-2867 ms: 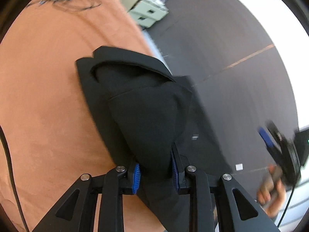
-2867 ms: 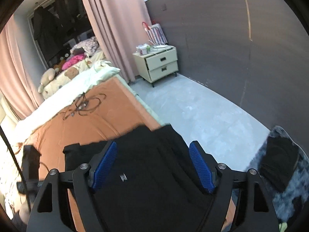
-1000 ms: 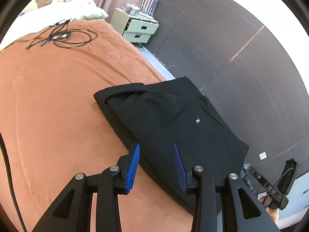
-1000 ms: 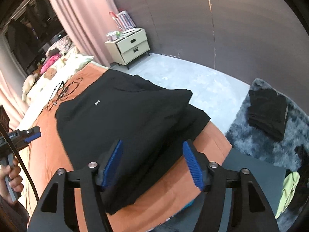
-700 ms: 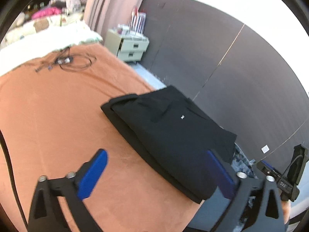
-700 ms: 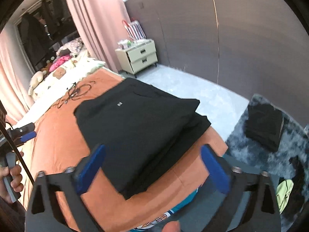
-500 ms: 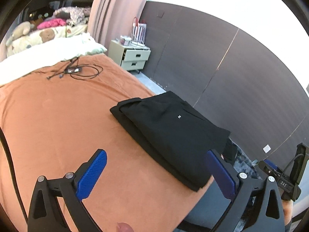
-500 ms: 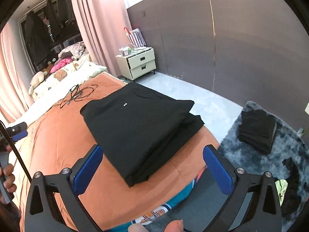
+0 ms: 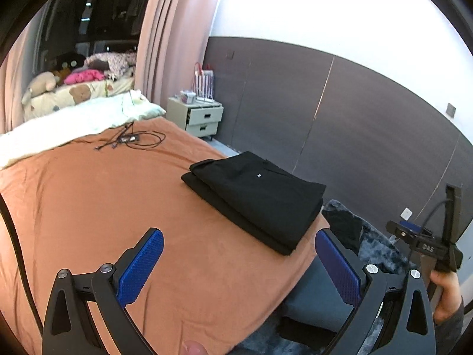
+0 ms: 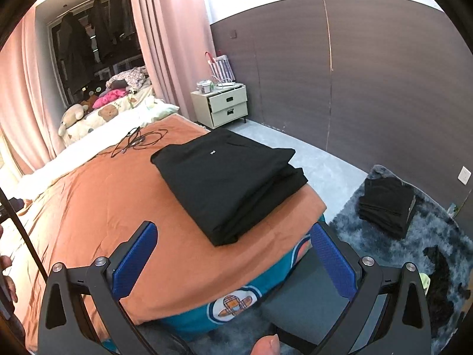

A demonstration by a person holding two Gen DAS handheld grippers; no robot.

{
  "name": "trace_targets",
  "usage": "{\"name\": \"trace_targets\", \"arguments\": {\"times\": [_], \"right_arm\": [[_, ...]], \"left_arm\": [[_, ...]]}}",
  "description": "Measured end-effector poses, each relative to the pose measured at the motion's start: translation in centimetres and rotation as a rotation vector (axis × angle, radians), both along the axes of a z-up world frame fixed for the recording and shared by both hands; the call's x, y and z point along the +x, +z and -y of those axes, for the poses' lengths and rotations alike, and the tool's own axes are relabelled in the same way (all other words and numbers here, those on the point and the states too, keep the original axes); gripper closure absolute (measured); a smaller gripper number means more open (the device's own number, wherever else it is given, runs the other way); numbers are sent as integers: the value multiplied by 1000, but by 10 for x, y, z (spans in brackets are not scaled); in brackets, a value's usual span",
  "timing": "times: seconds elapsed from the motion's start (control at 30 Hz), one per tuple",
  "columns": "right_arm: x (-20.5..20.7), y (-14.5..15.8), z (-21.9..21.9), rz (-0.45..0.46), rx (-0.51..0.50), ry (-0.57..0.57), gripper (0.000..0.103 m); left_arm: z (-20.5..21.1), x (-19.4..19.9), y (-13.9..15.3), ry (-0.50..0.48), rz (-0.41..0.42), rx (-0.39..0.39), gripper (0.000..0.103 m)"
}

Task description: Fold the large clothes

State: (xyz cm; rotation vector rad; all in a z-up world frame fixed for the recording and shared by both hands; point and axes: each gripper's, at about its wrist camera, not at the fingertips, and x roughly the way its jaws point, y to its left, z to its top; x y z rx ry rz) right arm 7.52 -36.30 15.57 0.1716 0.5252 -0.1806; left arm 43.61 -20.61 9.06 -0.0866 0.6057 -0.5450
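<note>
we see the orange bed cover (image 10: 97, 207) filling the left and centre of the right wrist view, and the folded black garment (image 10: 227, 183) lies at centre frame, close to the bed's corner. our worry: it could slide over that edge toward the grey rug (image 10: 384, 254) at lower right if nudged. the left gripper (image 9: 239, 266) and right gripper (image 10: 233, 260), at the bottom of their frames, are both spread wide and empty, well apart from the cloth.
</note>
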Motion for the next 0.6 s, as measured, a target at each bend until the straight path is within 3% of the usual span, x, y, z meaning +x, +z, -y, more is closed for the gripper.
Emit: {"name": "trace_targets", "arguments": {"times": [0.6], "right_arm": [[-89,-39,-32,95,-70,212,0]], "left_arm": [[-61,-165,-9,154,108,27,0]]}}
